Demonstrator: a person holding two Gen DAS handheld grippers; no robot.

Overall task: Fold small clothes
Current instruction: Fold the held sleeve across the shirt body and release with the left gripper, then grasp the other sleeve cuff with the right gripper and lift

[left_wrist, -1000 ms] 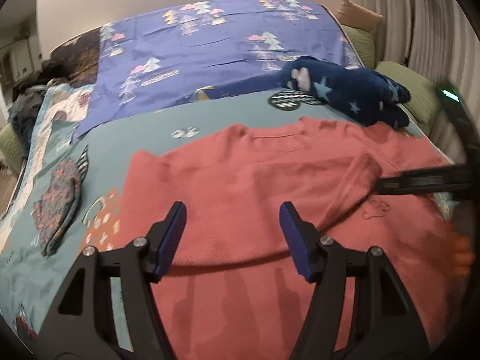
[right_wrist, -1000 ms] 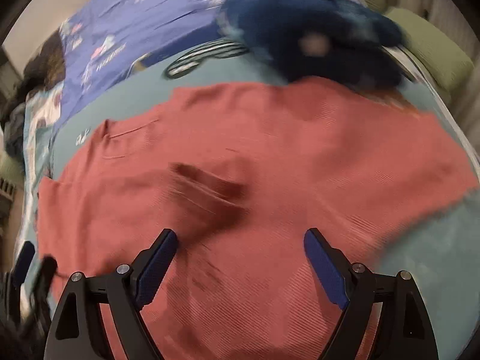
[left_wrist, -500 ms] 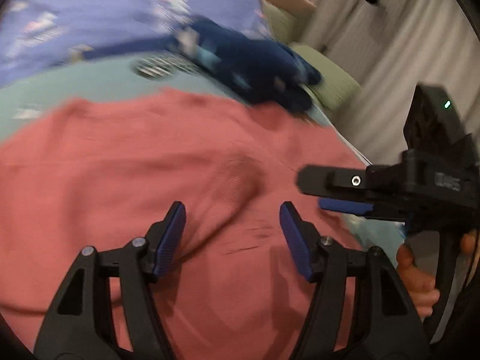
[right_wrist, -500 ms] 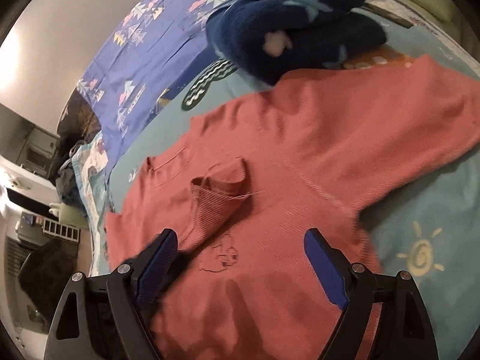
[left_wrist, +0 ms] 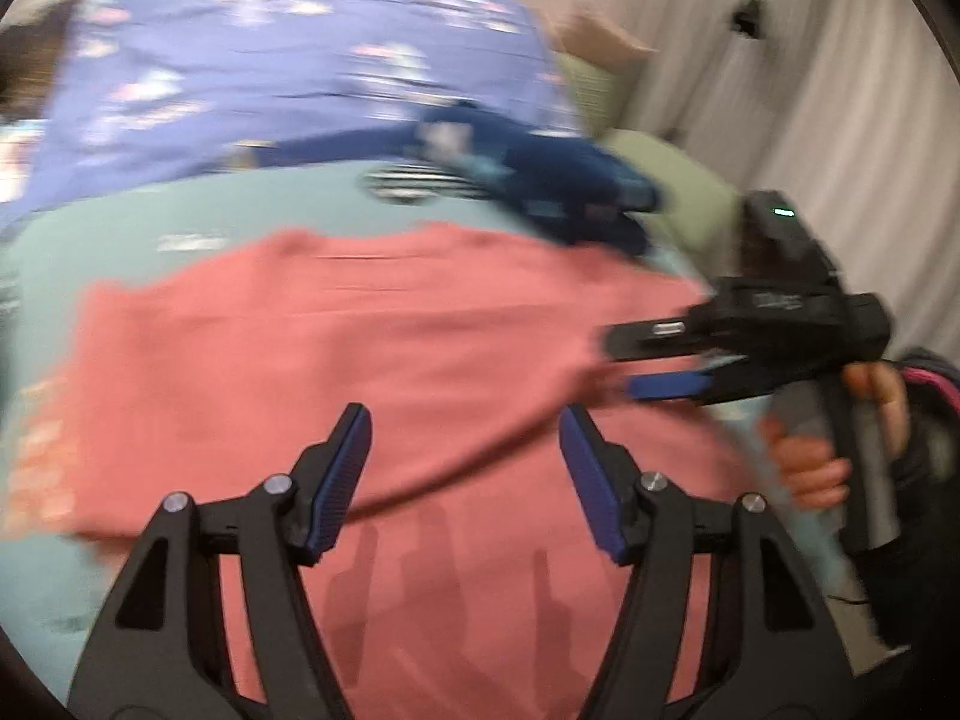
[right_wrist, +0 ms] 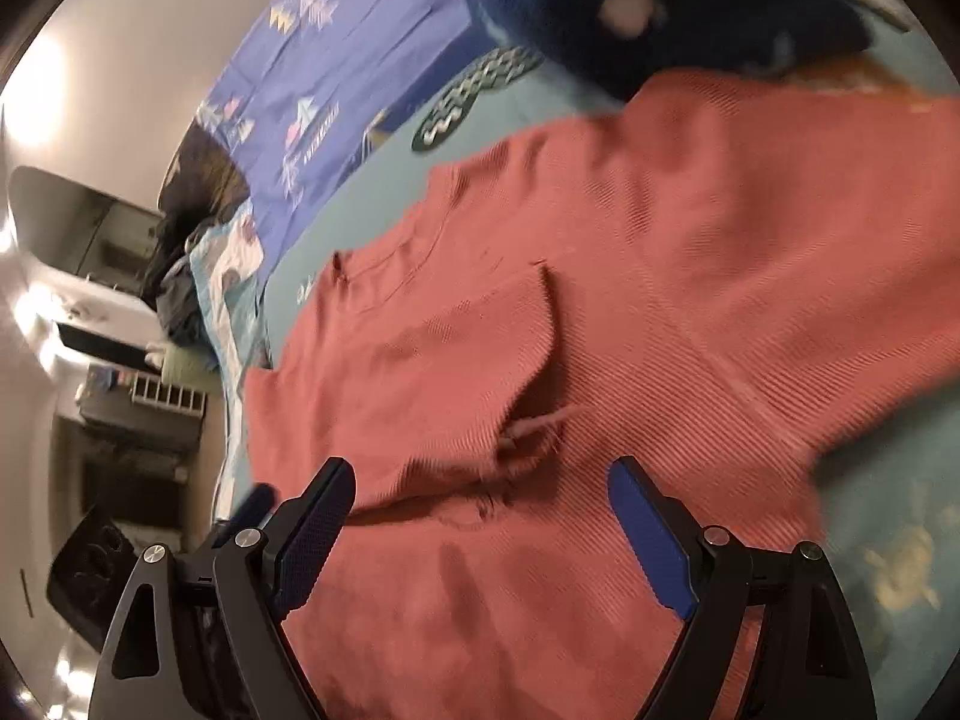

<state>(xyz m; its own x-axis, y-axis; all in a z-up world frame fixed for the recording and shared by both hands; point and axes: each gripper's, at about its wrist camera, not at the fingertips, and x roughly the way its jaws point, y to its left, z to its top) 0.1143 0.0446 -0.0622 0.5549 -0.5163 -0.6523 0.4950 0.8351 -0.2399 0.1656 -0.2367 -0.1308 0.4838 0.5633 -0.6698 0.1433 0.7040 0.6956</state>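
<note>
A salmon-red ribbed sweater (left_wrist: 372,360) lies spread on the teal bed cover (left_wrist: 150,222). One sleeve (right_wrist: 456,360) is folded in across its chest. My left gripper (left_wrist: 465,468) is open and empty, hovering over the sweater's lower part. My right gripper (right_wrist: 480,516) is open and empty above the sweater near the folded sleeve's cuff. In the left wrist view the right gripper (left_wrist: 672,360) shows at the sweater's right side, held in a hand. The left wrist view is blurred.
A dark blue starred garment (left_wrist: 558,192) lies bunched beyond the sweater, also in the right wrist view (right_wrist: 660,6). A purple patterned sheet (left_wrist: 270,78) covers the far bed. Green pillows (left_wrist: 672,180) and a curtain (left_wrist: 810,90) are at right. Furniture (right_wrist: 120,390) stands left of the bed.
Both views have swung. The folded sleeve still lies on the chest. The right gripper has come lower and closer over it. Both grippers stay open.
</note>
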